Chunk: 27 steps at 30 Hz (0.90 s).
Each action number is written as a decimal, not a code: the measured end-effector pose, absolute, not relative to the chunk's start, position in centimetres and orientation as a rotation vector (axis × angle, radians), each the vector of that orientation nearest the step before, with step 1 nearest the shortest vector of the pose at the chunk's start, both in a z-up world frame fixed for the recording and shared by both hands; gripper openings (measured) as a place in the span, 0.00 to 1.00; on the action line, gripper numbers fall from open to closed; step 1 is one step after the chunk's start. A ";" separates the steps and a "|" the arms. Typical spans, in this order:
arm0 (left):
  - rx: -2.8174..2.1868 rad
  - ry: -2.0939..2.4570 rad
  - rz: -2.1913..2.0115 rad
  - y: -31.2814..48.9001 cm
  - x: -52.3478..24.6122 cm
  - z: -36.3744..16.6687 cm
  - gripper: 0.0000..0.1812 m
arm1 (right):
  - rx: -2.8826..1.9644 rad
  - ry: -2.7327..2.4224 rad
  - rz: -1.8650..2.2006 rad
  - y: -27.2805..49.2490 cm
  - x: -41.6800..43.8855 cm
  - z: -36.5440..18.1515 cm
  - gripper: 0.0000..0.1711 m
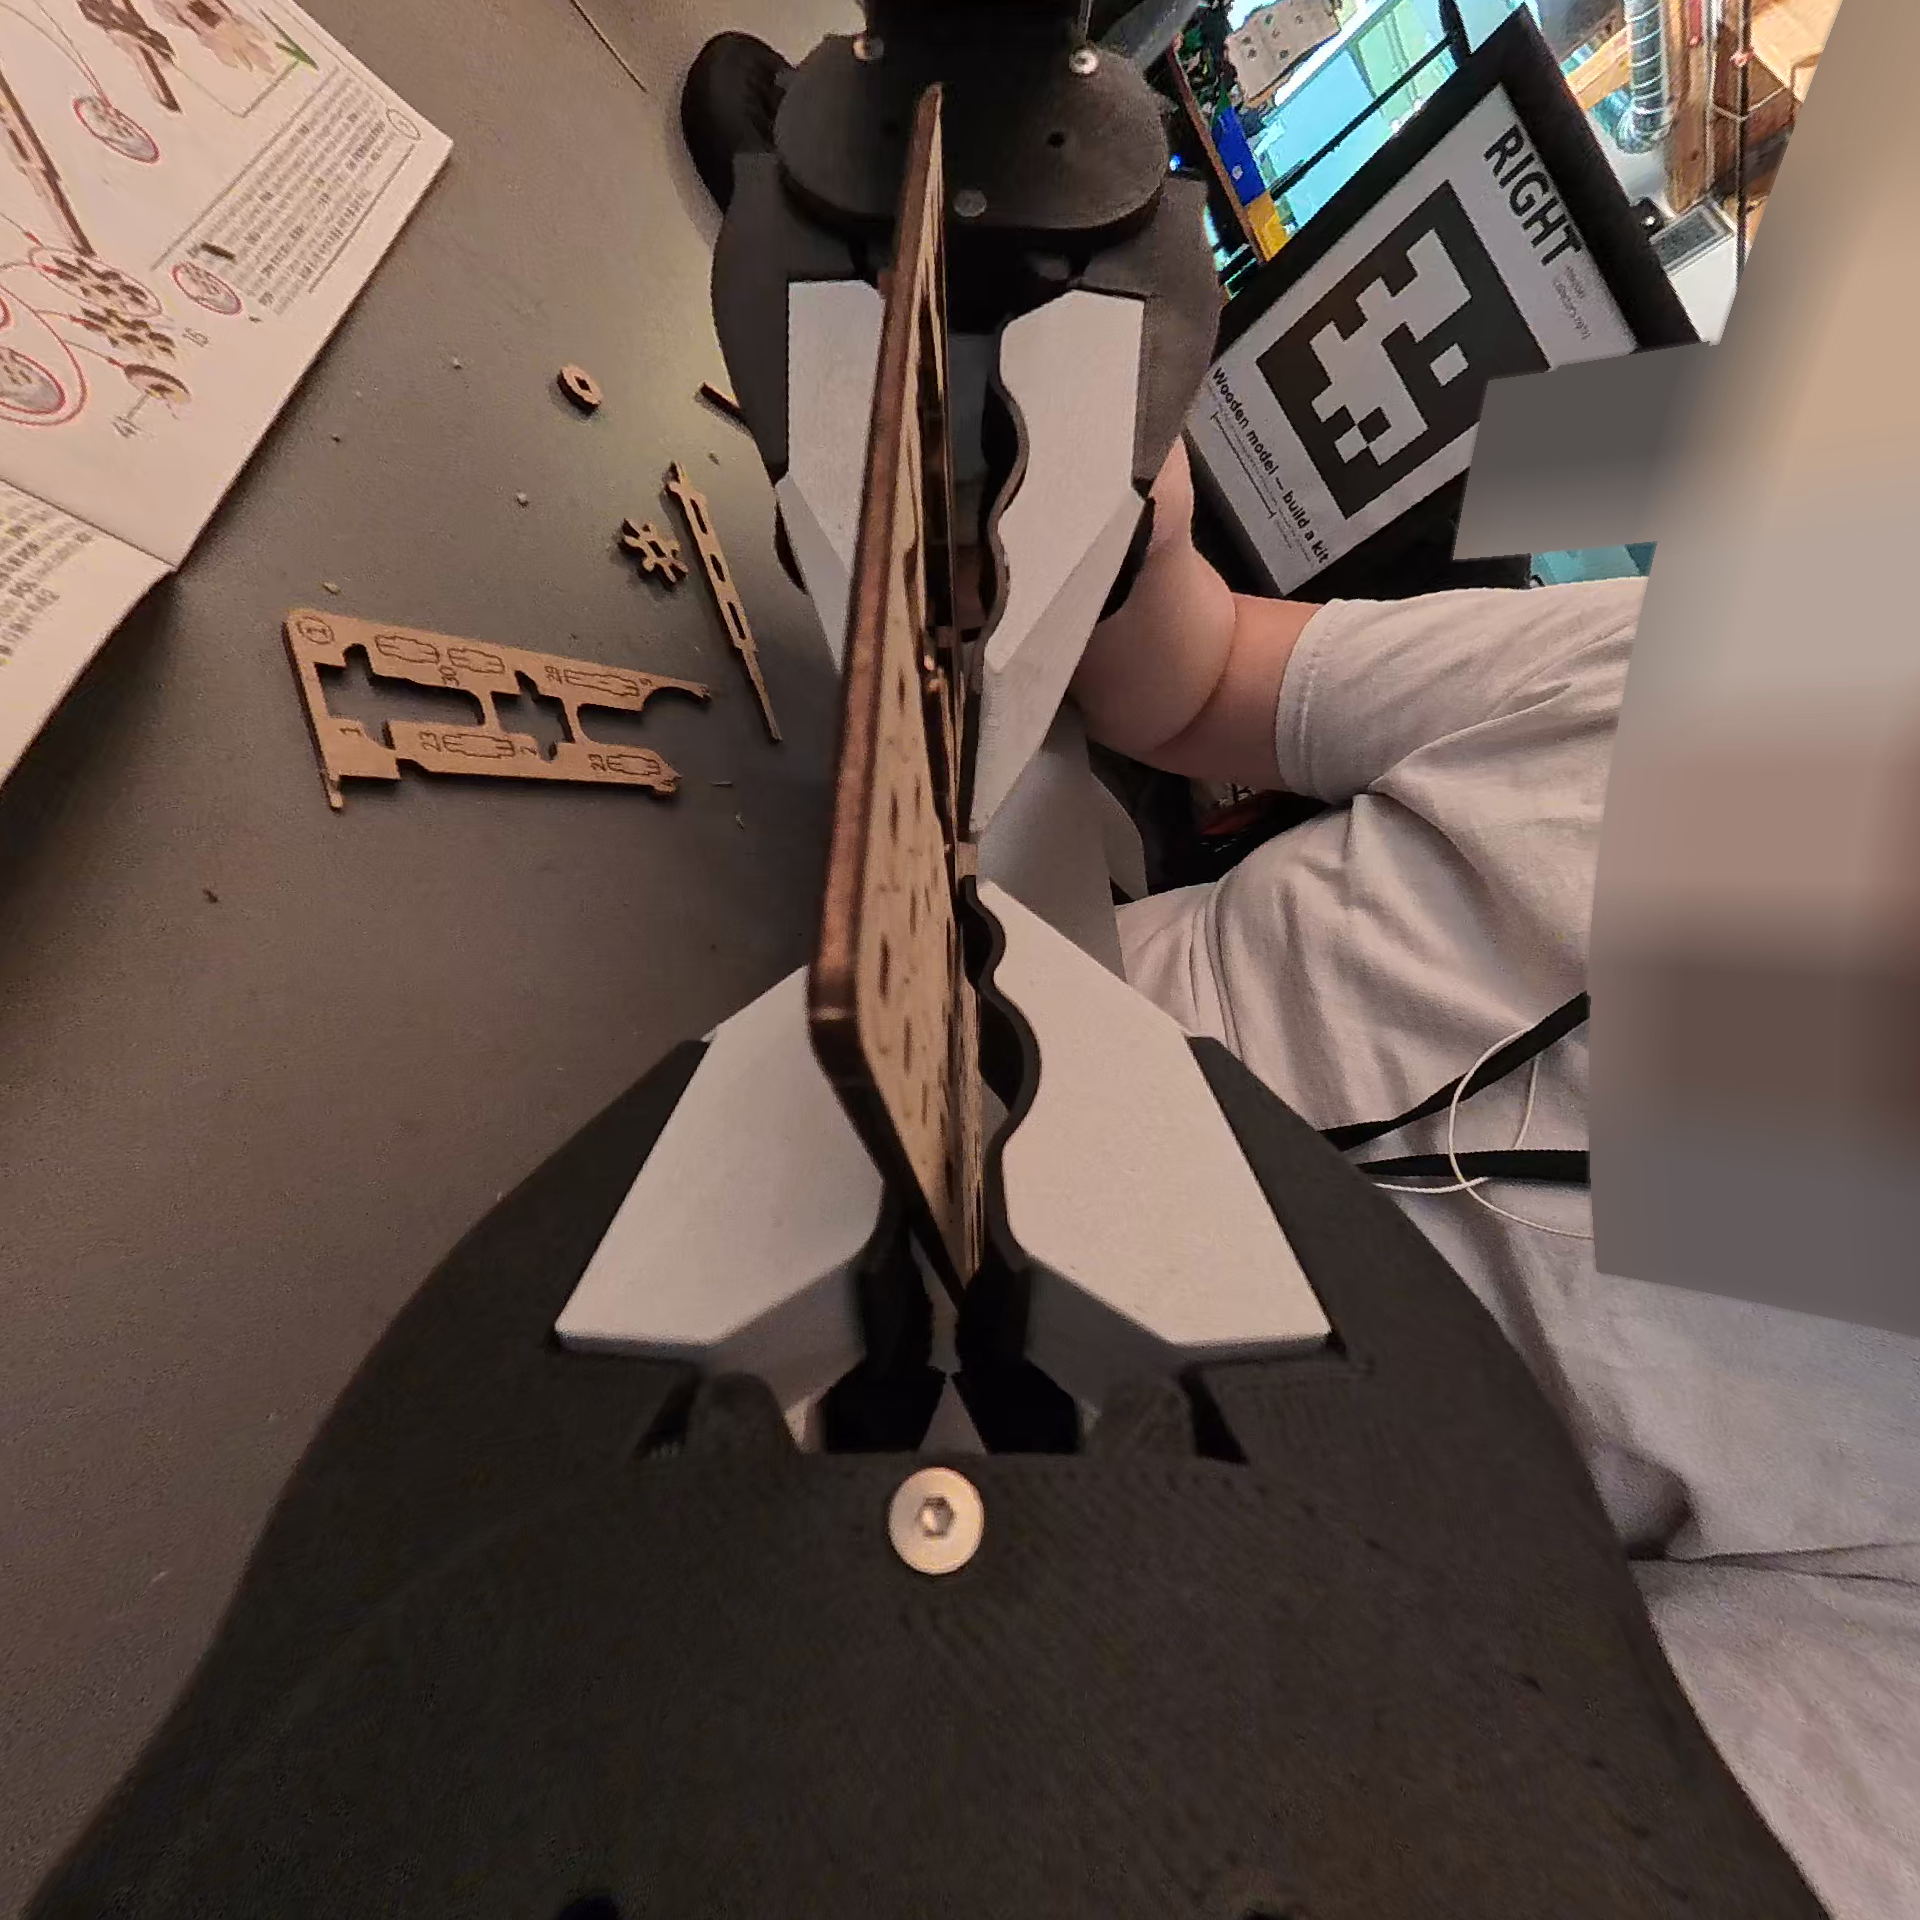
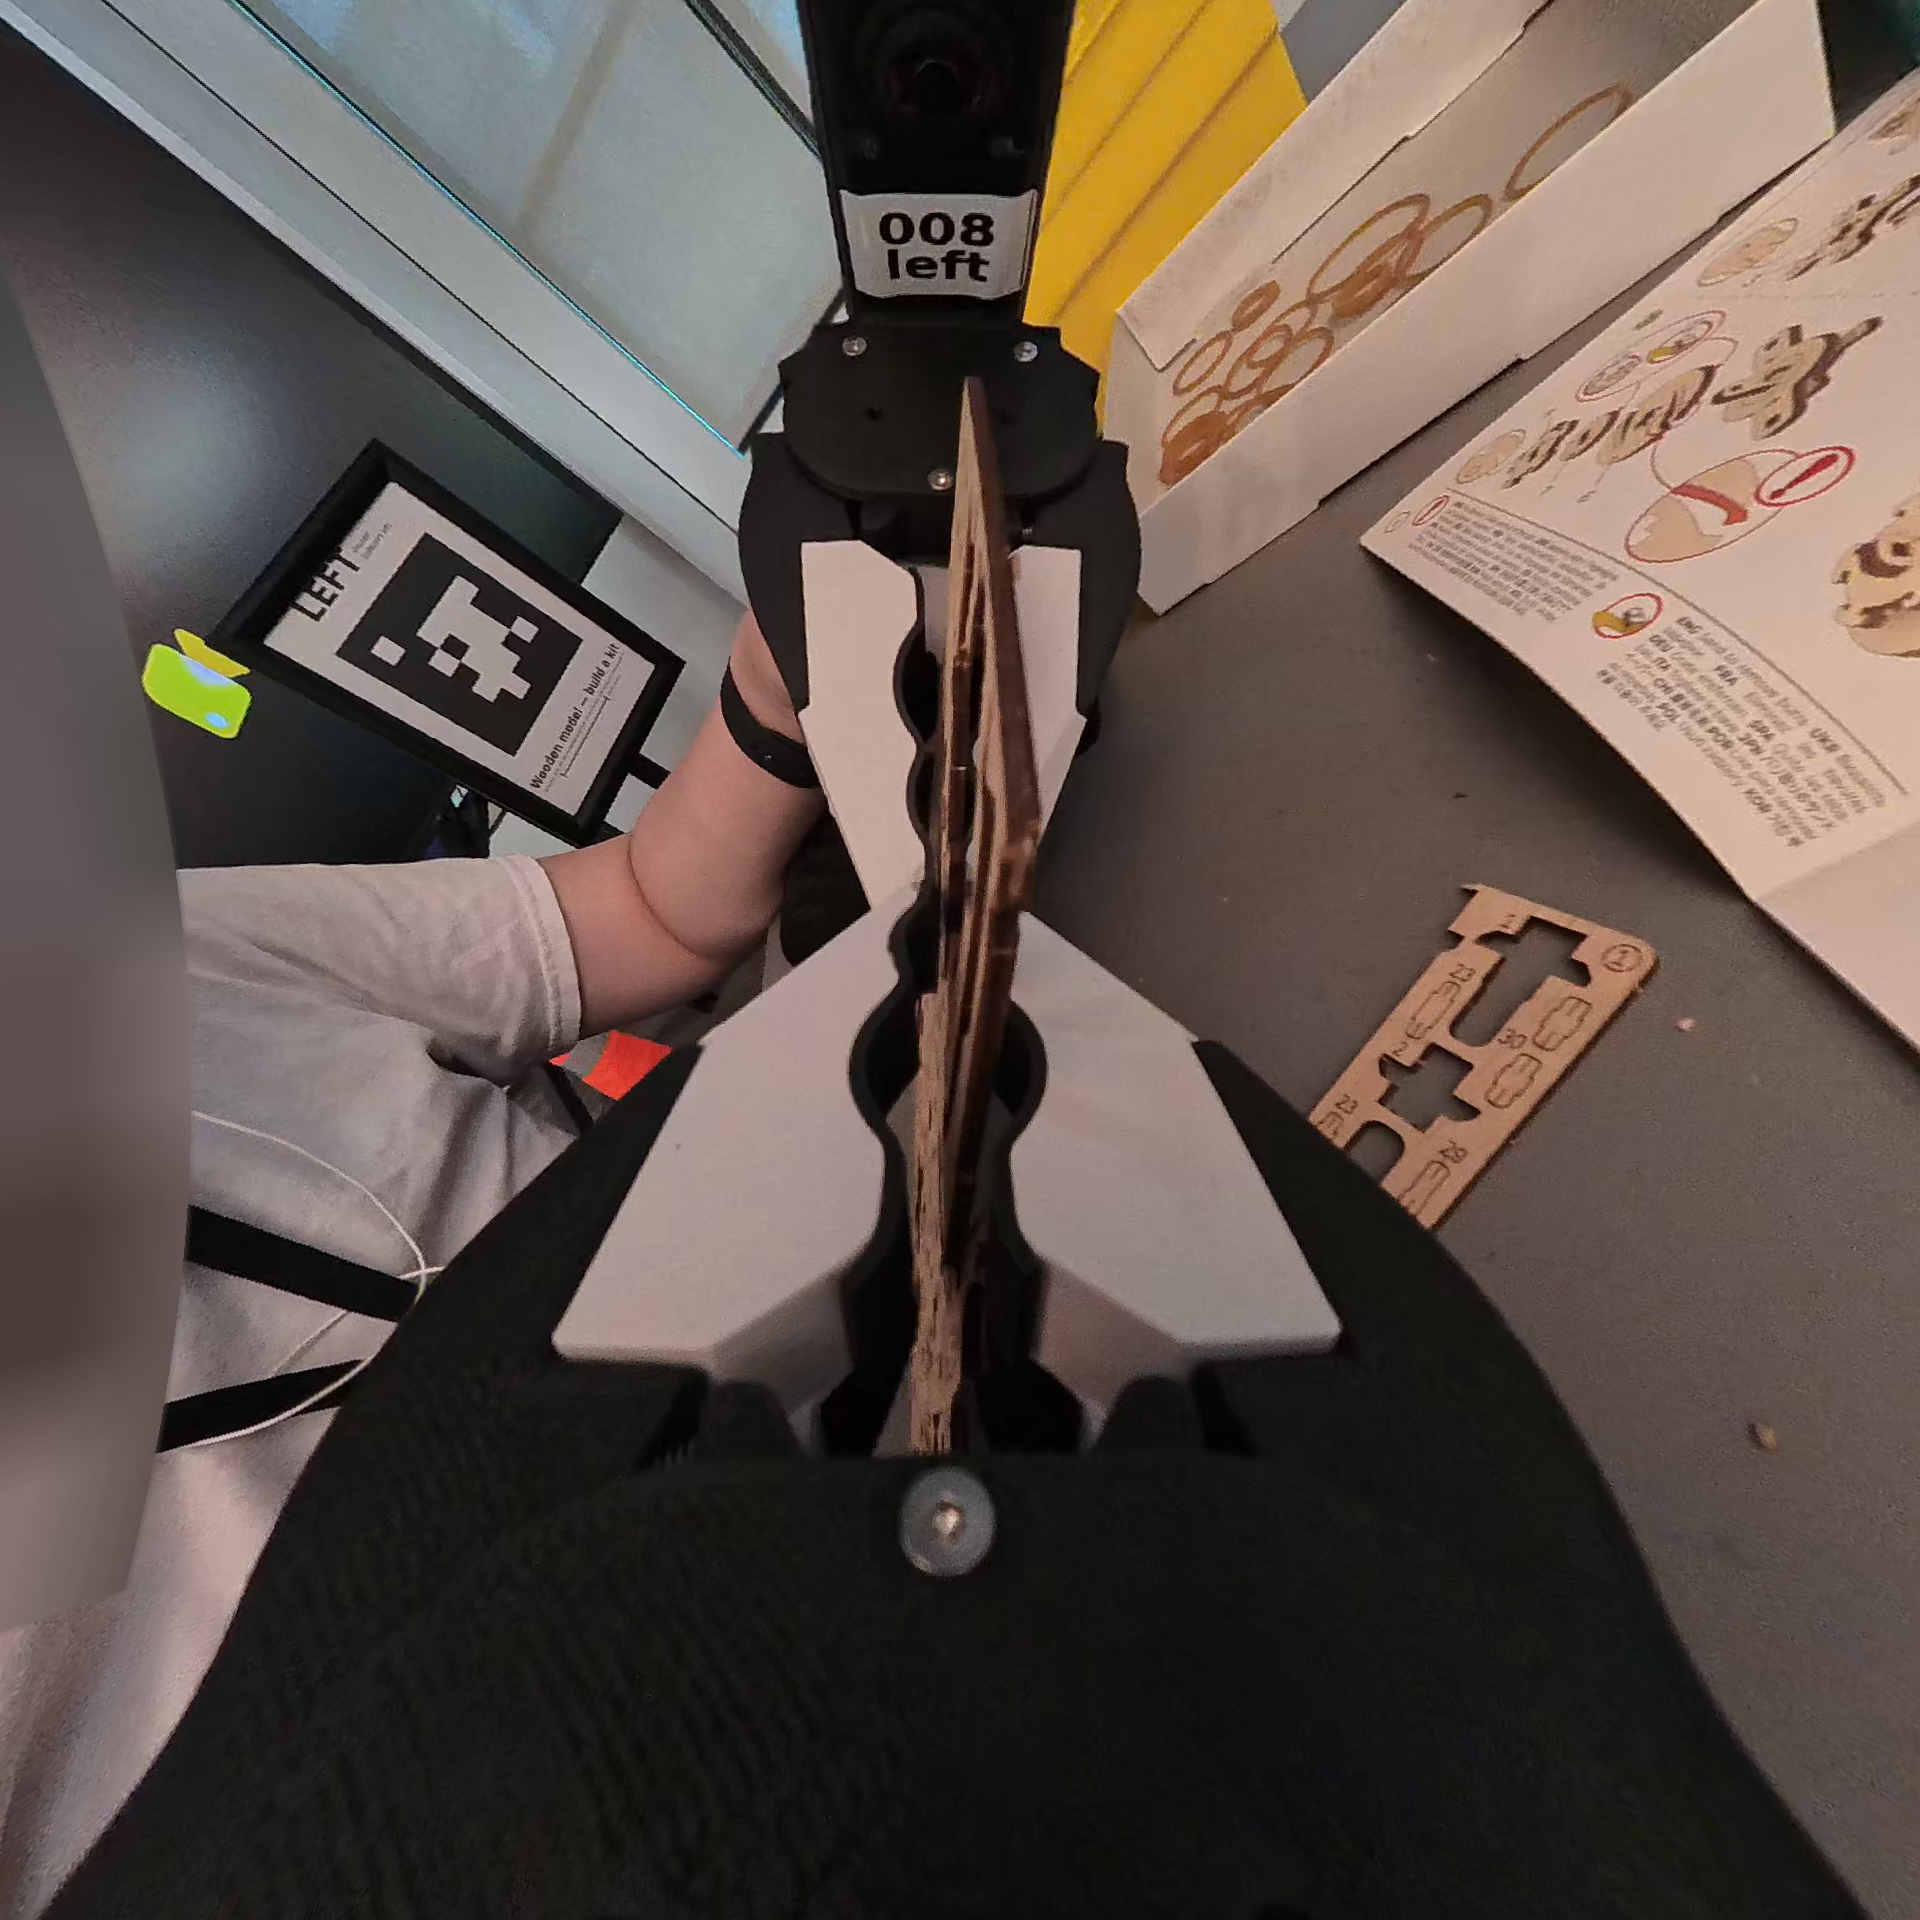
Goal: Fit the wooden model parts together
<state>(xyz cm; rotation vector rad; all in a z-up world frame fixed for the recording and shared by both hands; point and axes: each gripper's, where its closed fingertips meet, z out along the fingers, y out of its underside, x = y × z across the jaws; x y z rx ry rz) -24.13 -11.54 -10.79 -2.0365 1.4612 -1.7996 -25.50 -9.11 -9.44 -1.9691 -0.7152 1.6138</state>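
A thin laser-cut wooden sheet [image 1: 894, 727] stands edge-on between both grippers and is held above the grey table [image 1: 312, 1039]. My left gripper [image 1: 935, 904] is shut on its near end. My right gripper [image 1: 920, 790] faces it from the far side and is shut on the other end. In the right wrist view the same sheet [image 2: 987, 727] runs from my right gripper [image 2: 966, 904] to the left gripper [image 2: 971, 842]. The fingertips of the two grippers nearly meet. A partly emptied wooden parts frame [image 1: 478, 707] lies flat on the table, and it also shows in the right wrist view [image 2: 1475, 1049].
Loose small parts lie on the table: a slotted strip [image 1: 722, 592], a cross-shaped piece [image 1: 655, 551] and a small ring [image 1: 580, 387]. An open instruction booklet [image 2: 1662, 582] and a white box [image 2: 1351, 291] of wooden sheets lie beyond. A framed marker sign [image 2: 447, 644] and a person's arm [image 1: 1174, 665] are close. Both grippers' tips are close together, under 4 cm apart.
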 end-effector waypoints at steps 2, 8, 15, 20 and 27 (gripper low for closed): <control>-2.042 1.457 -1.800 -11.5 -24.1 -10.8 0.01 | -1.966 -0.719 1.620 -9.2 -25.6 -9.4 0.03; -2.063 1.444 -1.803 -11.5 -24.1 -11.0 0.01 | -1.993 -0.707 1.619 -9.1 -25.5 -9.8 0.02; -2.117 1.406 -1.787 -11.5 -24.1 -11.3 0.01 | -2.009 -0.747 1.565 -9.0 -25.5 -10.1 0.01; -2.113 1.407 -1.770 -11.6 -24.0 -11.3 0.01 | -2.010 -0.761 1.553 -9.1 -25.4 -10.1 0.01; -2.113 1.412 -1.748 -11.8 -23.9 -11.3 0.01 | -2.014 -0.769 1.544 -9.2 -25.3 -10.1 0.01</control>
